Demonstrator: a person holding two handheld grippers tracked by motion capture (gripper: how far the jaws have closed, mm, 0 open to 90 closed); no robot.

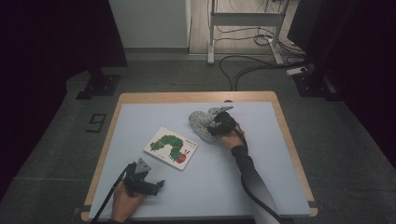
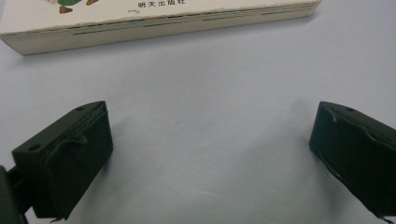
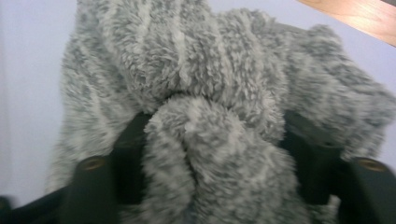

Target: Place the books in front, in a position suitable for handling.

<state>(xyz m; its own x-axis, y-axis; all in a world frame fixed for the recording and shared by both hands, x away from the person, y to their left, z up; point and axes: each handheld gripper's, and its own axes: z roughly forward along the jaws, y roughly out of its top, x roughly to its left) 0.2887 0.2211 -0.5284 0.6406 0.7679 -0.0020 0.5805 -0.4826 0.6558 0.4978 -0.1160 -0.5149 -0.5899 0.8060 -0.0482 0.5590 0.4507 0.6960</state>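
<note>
1. The right hand-held gripper [image 1: 218,125] sits at the near right edge of a grey fluffy cloth [image 1: 201,122] that lies bunched on the bench [image 1: 224,186], a little right of the middle and toward the far side.
2. In the right gripper view, a thick fold of the cloth [image 3: 210,140] fills the gap between the two black jaws; the pads press into the pile on both sides, so this hand-held gripper is clamped on the cloth.
3. More of the cloth heaps up beyond the jaws, with the pale blue bench surface to its left and a strip of the wooden bench edge [image 3: 359,16] at the upper right.
4. The left hand-held gripper [image 1: 156,185] rests low near the front left of the bench, held in the person's left hand [image 1: 125,203], its cable trailing off toward the front edge.
5. In the left gripper view its jaws stand wide apart with only bare bench surface between them; nothing is held.
6. A picture book [image 1: 171,147] with a green caterpillar on its cover lies flat between the two grippers, just beyond the left one and well apart from the cloth.
7. In the left gripper view the book's [image 2: 159,23] page edge runs across the top, apart from the jaws.
</note>
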